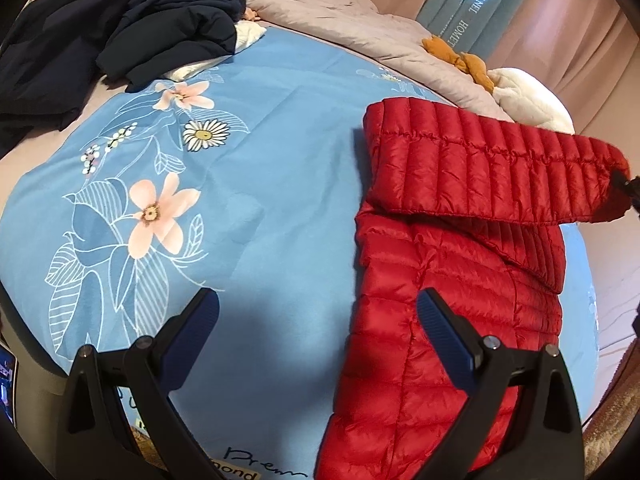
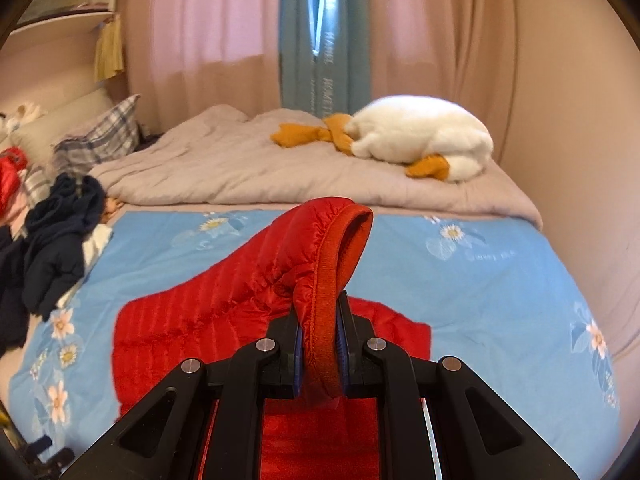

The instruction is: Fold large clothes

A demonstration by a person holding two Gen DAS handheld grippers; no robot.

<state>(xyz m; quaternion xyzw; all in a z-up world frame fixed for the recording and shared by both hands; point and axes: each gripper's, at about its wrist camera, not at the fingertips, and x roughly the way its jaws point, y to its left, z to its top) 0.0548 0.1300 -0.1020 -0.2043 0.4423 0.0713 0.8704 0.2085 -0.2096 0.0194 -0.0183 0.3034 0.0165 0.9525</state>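
A red quilted down jacket (image 1: 440,320) lies on the blue flowered bed sheet (image 1: 280,140). One sleeve (image 1: 500,168) is lifted off the body and stretched to the right, where its cuff meets the tip of my right gripper (image 1: 626,188). In the right wrist view my right gripper (image 2: 320,344) is shut on the sleeve cuff (image 2: 340,248), which loops up above the pads, with the jacket body (image 2: 168,340) below. My left gripper (image 1: 318,308) hangs open over the sheet, its right finger (image 1: 444,336) above the jacket's left edge, holding nothing.
A heap of dark navy clothes (image 1: 160,20) lies at the far left of the bed. A grey quilt (image 2: 240,168) covers the far end, with a white and orange plush duck (image 2: 420,136) on it. Curtains (image 2: 320,40) hang behind; plaid pillows (image 2: 100,136) sit at the left.
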